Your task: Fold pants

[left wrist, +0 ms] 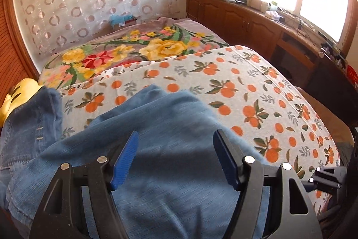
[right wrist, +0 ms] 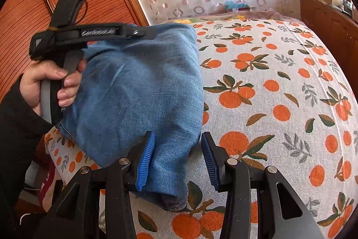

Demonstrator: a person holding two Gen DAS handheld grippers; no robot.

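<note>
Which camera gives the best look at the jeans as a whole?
The right wrist view: it shows the jeans as a folded bundle on the orange-print sheet, with its edges and the left gripper above. The left wrist view sits too close: denim fills the foreground under the open jaws.

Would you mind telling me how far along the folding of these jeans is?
Done: the jeans already lie doubled into a compact bundle on the orange-print sheet.
In hand: nothing is gripped; the left gripper hovers open over the denim, and the right gripper stands open at the bundle's near corner.
Left: probably one more fold or a flattening, since the bundle looks puffy.
</note>
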